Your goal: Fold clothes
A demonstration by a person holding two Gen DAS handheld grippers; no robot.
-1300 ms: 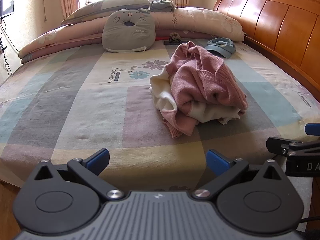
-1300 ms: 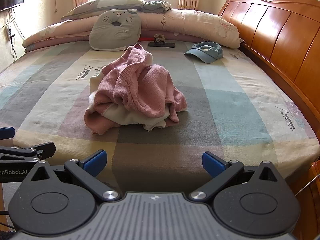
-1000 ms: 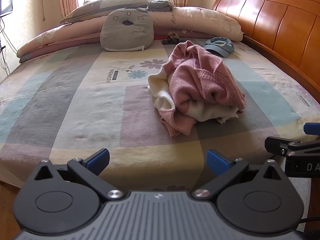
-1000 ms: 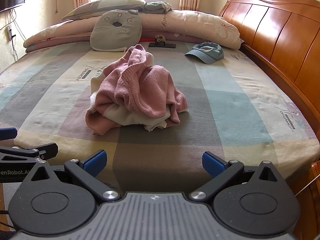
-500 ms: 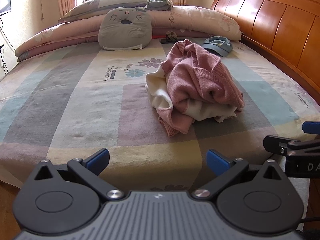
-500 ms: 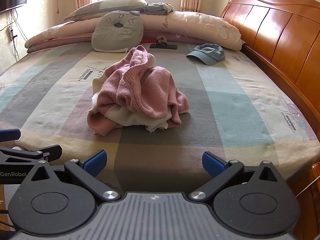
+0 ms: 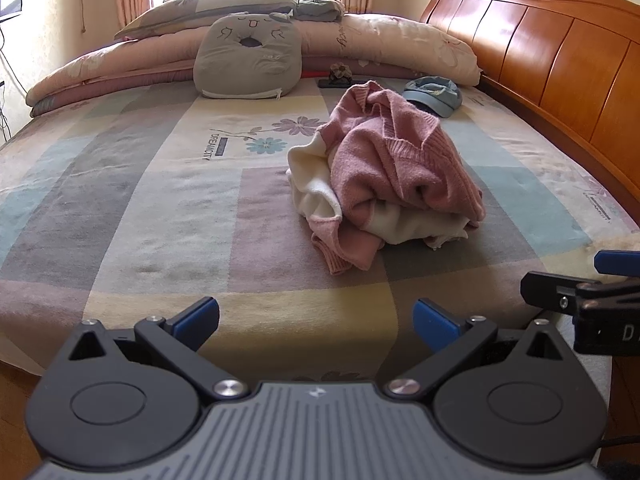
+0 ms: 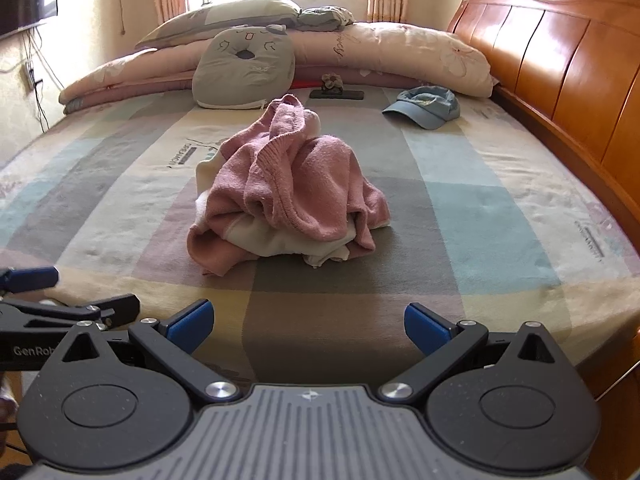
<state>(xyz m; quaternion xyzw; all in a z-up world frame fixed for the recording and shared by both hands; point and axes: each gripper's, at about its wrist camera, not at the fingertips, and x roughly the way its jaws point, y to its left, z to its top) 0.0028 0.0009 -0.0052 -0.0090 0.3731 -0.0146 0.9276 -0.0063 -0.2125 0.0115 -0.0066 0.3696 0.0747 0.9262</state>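
Right wrist view puts the crumpled pink-and-cream knit sweater (image 8: 288, 192) dead ahead of my right gripper (image 8: 308, 326), out on the bed (image 8: 500, 208) well beyond the near edge, while from my left gripper (image 7: 316, 324) it lies ahead and off to the right, so the right looks better lined up. Both sets of fingers are spread wide and empty. It's a soft, fuzzy heap, unfolded, with ribbed edges and no clear long axis.

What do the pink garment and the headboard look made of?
Pink garment: soft knit, probably wool or acrylic; ribbed edges and a fuzzy surface show, with a cream fleecy part beneath. Headboard: wood, apparently varnished; its orange panels are glossy.
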